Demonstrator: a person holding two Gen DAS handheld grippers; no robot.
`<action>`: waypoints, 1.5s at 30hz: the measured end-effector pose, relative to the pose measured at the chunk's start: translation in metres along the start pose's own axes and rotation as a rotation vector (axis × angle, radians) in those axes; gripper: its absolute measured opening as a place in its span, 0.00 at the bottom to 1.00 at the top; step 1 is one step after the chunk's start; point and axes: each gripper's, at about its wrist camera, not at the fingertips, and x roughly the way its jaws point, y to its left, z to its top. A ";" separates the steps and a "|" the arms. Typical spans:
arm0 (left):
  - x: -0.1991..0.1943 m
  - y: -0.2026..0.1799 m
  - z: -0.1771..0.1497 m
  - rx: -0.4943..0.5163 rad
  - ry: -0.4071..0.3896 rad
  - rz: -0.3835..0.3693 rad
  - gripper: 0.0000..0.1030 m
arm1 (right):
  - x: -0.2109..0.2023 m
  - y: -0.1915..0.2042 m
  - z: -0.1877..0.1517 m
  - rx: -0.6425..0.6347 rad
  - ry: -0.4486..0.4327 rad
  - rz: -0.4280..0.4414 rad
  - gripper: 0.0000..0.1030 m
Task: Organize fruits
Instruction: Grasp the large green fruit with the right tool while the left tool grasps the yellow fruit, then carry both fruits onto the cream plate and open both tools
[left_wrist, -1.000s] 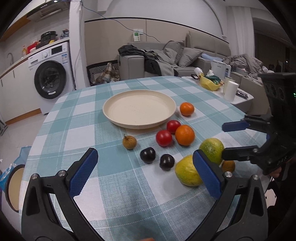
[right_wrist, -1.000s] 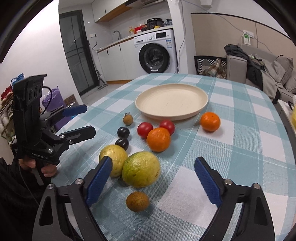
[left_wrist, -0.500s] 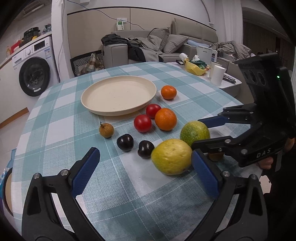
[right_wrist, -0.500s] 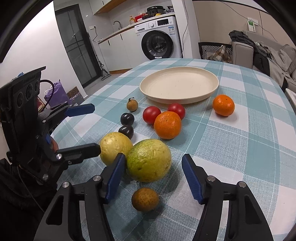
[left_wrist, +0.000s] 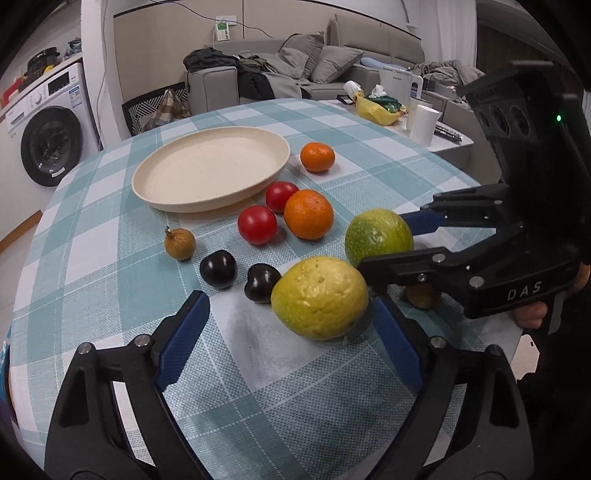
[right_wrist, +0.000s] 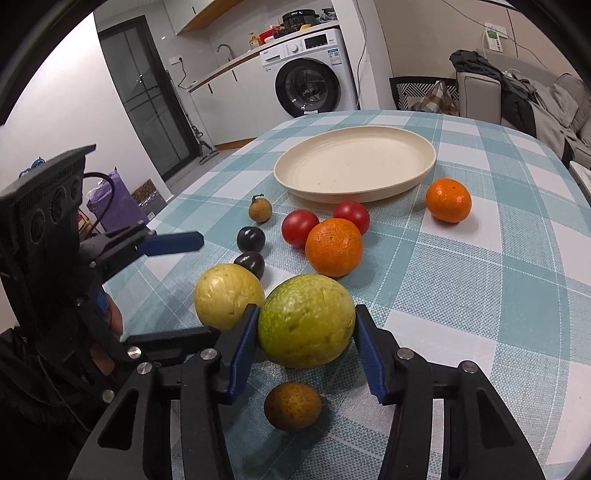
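Right gripper (right_wrist: 304, 328) jaws closing, blue pads touching both sides of green fruit (right_wrist: 306, 320) on checked tablecloth (right_wrist: 480, 288). Left gripper (left_wrist: 291, 336) jaws closing around yellow fruit (left_wrist: 320, 297), not yet gripping. Cream plate (right_wrist: 424, 168) sits beyond, well apart.

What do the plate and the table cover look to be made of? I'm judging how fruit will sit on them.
The plate: likely ceramic or melamine, matte cream with faint speckles and a raised rim; the look leaves it open. The table cover: woven fabric, teal and white check, with a visible weave and no shine.
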 end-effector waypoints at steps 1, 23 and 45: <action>0.002 0.000 0.000 0.000 0.008 -0.005 0.78 | 0.001 0.000 0.000 -0.002 0.000 -0.004 0.50; -0.001 0.002 -0.001 -0.002 -0.021 -0.077 0.50 | -0.006 0.001 -0.001 -0.022 -0.041 -0.009 0.50; -0.015 0.064 0.029 -0.189 -0.153 0.018 0.50 | -0.032 -0.009 0.040 0.074 -0.232 -0.053 0.50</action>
